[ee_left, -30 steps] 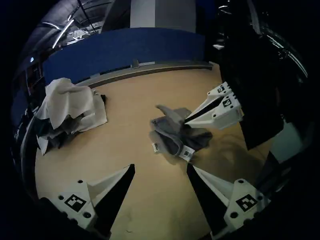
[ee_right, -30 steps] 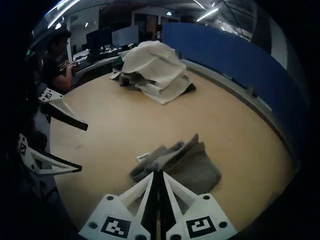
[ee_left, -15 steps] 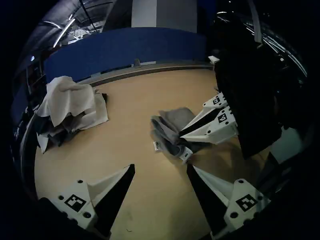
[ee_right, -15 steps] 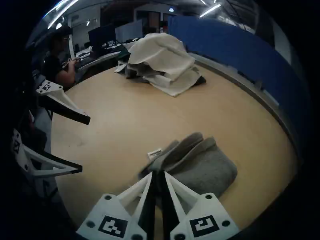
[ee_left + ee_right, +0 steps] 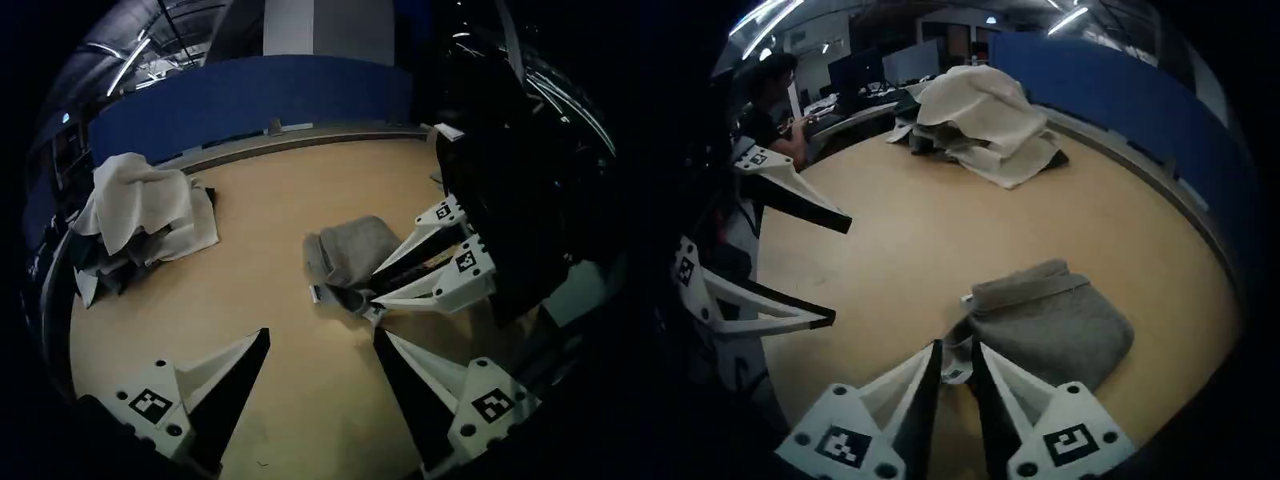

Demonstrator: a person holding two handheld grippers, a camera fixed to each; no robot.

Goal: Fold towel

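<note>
Right claw [image 5: 956,356] is parted slightly around the tagged corner of the towel [image 5: 1052,324], which is lying folded on the surface [image 5: 904,232]. The corner is apparently not pinched. If the claw is withdrawn low, the corner could be snagged and the fold dragged open. Left claw [image 5: 840,270] is held wide open, well apart from the towel, and could be caught in the far pile [image 5: 988,120] if swung out.

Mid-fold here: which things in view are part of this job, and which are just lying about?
In the job: grey towel, folded on the table; right tongs at its near corner; left tongs, open, apart from it.
Just lying about: heap of pale cloths at the far side; blue partition; person seated beyond.
</note>
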